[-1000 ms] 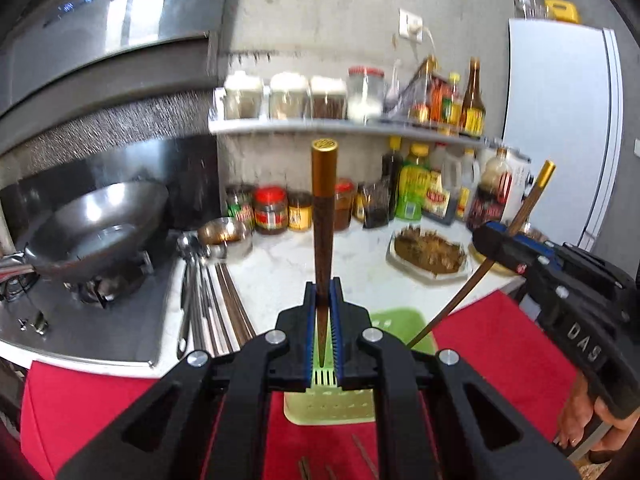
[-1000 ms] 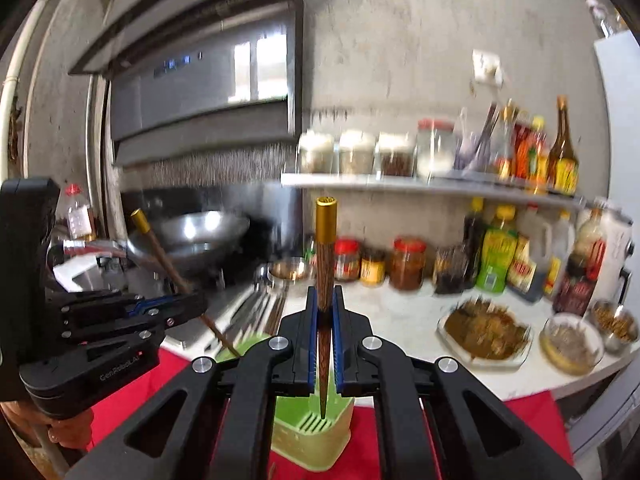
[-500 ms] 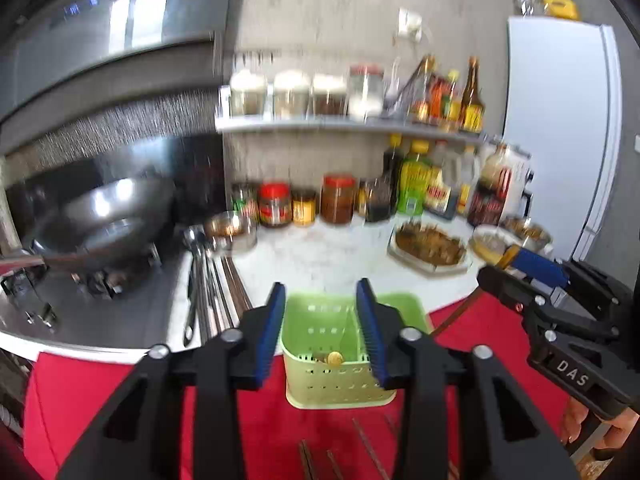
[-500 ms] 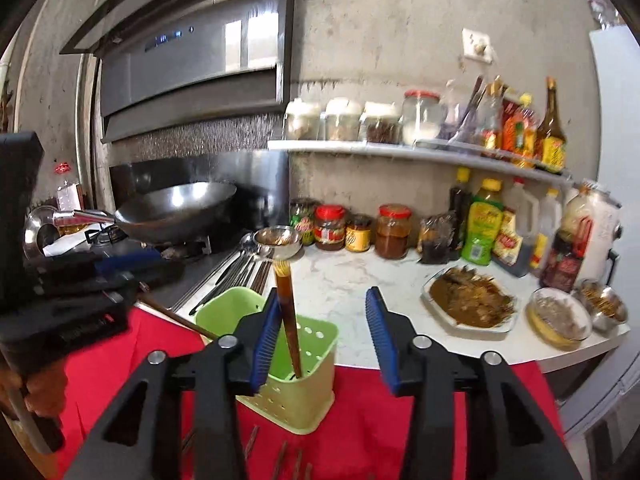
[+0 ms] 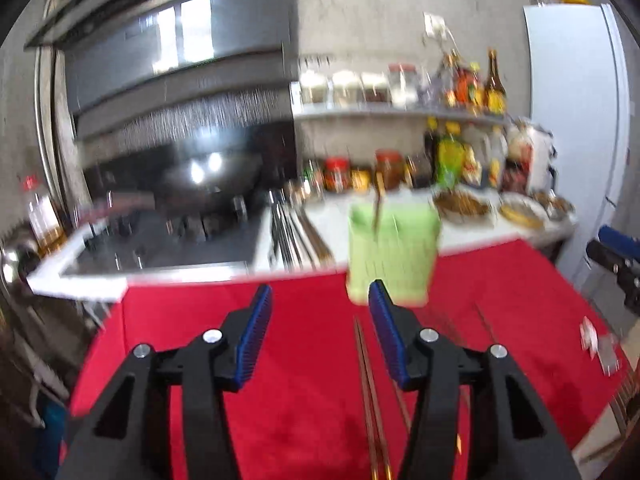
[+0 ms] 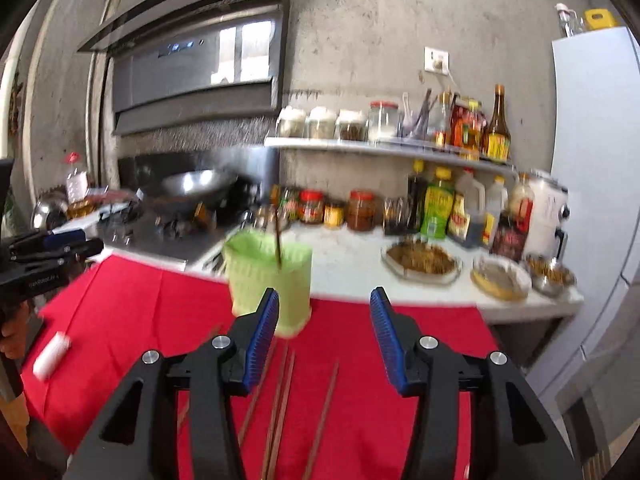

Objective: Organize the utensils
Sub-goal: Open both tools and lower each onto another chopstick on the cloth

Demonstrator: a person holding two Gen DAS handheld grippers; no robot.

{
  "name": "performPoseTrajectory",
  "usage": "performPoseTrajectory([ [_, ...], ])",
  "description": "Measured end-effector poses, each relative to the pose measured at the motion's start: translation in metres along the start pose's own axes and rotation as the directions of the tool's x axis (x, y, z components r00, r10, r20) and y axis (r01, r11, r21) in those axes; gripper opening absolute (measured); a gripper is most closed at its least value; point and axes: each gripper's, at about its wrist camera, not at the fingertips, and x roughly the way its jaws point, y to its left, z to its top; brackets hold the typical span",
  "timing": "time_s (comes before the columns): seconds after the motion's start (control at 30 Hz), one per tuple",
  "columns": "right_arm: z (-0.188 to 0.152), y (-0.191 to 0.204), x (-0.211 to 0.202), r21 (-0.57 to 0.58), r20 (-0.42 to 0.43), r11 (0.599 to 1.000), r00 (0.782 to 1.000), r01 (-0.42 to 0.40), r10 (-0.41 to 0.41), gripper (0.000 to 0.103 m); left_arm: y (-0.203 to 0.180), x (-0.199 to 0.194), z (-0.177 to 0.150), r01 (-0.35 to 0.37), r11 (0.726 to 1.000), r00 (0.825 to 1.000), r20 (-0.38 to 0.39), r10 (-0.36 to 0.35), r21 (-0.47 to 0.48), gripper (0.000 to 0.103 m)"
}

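A green slotted holder (image 5: 394,252) (image 6: 260,276) stands at the far edge of the red cloth (image 5: 288,320), with brown chopsticks (image 5: 378,208) (image 6: 277,240) upright in it. Several more chopsticks (image 5: 370,392) (image 6: 280,400) lie loose on the cloth in front of it. My left gripper (image 5: 320,292) hangs over the cloth, short of the holder and to its left; its jaws are opening with nothing between them. My right gripper (image 6: 326,296) is also back from the holder, jaws opening and empty. Each gripper shows at the edge of the other's view.
Behind the cloth runs a white counter (image 6: 352,256) with a wok (image 6: 196,184) on the stove, metal utensils (image 5: 292,232), sauce jars, bottles and dishes of food (image 6: 420,260). A white fridge (image 6: 592,184) stands at the right. A small white roll (image 6: 52,354) lies on the cloth.
Both grippers were shut on upright chopsticks above the holder. They let them drop into it, opened, and drew back toward me across the red cloth.
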Motion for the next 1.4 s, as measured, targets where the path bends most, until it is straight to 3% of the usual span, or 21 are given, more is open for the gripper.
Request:
performPoseTrajectory([
  [0.23,-0.086,0.013,-0.011,0.005,-0.117,1.000,0.993,0.006,-0.005,0.049,-0.007,0.012,-0.103,0.053,0.998,0.988,-0.143,-0.059,-0.042,0.049],
  [0.33,-0.109,0.014,-0.005,0.017,-0.165,1.000,0.986,0.025,-0.022,0.049,-0.006,0.020,-0.128,0.079,0.993,0.980,-0.179,-0.093,-0.084,0.049],
  [0.5,-0.130,0.007,0.014,0.075,-0.254,0.996,0.967,0.038,-0.018,0.048,-0.007,0.030,-0.149,0.067,0.994,0.969,-0.232,-0.086,-0.091,0.049],
  [0.53,-0.132,0.007,0.018,0.077,-0.268,0.996,0.963,0.041,-0.019,0.048,-0.008,0.031,-0.149,0.067,0.993,0.967,-0.240,-0.088,-0.094,0.049],
  [0.67,-0.132,0.006,0.034,0.085,-0.311,0.996,0.951,0.036,-0.008,0.023,-0.006,0.038,-0.152,0.063,0.994,0.963,-0.255,-0.085,-0.095,0.047],
  [1.03,-0.130,0.007,0.061,0.090,-0.353,0.995,0.936,0.031,0.003,0.022,-0.013,0.069,-0.140,0.118,0.989,0.942,-0.306,-0.140,-0.092,0.036],
  [1.2,-0.132,0.005,0.069,0.104,-0.370,0.994,0.929,0.029,0.012,0.022,-0.019,0.079,-0.140,0.097,0.994,0.937,-0.333,-0.108,-0.049,0.035],
  [1.4,-0.134,0.006,0.077,0.112,-0.382,0.993,0.924,0.023,0.021,0.020,-0.026,0.080,-0.139,0.031,0.999,0.932,-0.363,-0.013,0.044,0.029],
])
